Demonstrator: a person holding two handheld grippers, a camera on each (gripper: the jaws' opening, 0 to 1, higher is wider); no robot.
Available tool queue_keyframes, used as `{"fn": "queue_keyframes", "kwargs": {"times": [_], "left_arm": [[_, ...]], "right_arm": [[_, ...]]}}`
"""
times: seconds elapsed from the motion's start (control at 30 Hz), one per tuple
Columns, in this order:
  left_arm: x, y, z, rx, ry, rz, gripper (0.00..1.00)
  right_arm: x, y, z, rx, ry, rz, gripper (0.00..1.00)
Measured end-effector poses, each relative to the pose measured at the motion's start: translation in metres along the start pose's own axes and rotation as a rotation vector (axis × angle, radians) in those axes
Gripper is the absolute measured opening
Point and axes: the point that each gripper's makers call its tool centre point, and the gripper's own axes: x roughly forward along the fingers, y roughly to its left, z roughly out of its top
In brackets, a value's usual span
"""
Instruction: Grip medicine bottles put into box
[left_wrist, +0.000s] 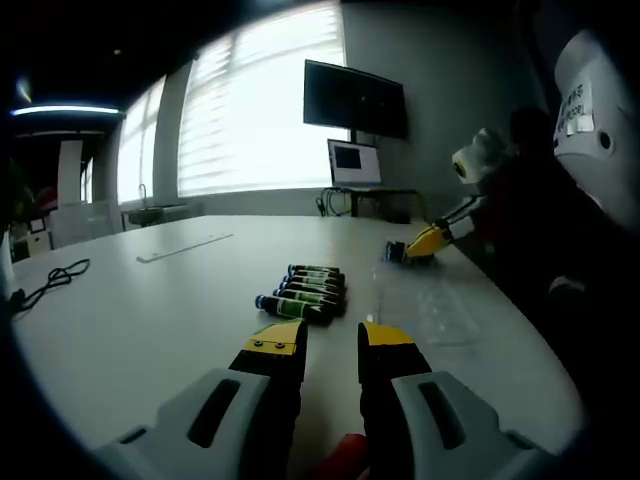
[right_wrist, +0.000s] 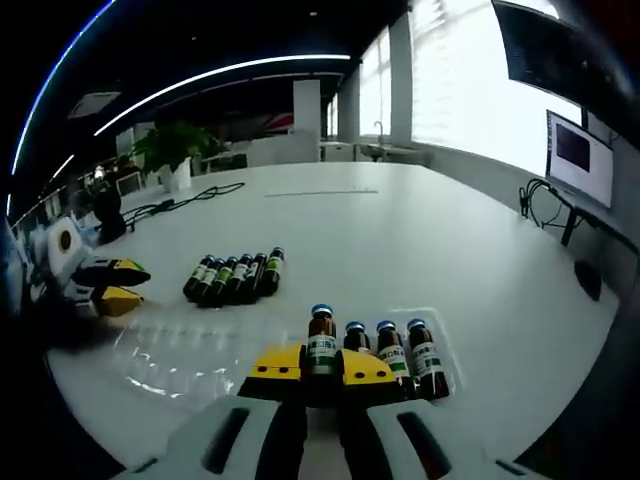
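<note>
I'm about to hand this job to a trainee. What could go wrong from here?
1. The right gripper is shut on one bottle standing close beside three others in the clear tray; pulling away carelessly could topple them.
2. The tray is transparent and hard to see, so slots may be misjudged.
3. The five loose bottles lie on their sides on the table; a nudge from the open left gripper could roll them.

The right gripper (right_wrist: 322, 372) holds a bottle (right_wrist: 321, 345) between its jaws. Three bottles (right_wrist: 392, 352) stand just beside it at 3 o'clock. Five bottles (right_wrist: 233, 276) lie at 10 o'clock on the table (right_wrist: 400, 240).
</note>
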Motion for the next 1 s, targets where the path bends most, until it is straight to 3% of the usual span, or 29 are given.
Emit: {"fn": "queue_keyframes", "kwargs": {"times": [0.17,0.43,0.77,1.0], "left_arm": [[0.000,0.000,0.000,0.000,0.000,0.000,0.14],[-0.001,0.000,0.000,0.001,-0.001,-0.002,0.14],[-0.002,-0.002,0.008,-0.017,-0.037,-0.009,0.14],[-0.002,-0.003,0.011,-0.018,-0.047,-0.016,0.14]], "right_arm": [[0.002,0.002,-0.005,0.003,0.024,-0.003,0.07],[0.002,0.000,-0.003,-0.018,0.006,-0.017,0.06],[-0.009,-0.011,0.010,-0.001,-0.057,-0.026,0.03],[-0.012,-0.004,0.007,0.005,-0.040,0.029,0.02]]}}
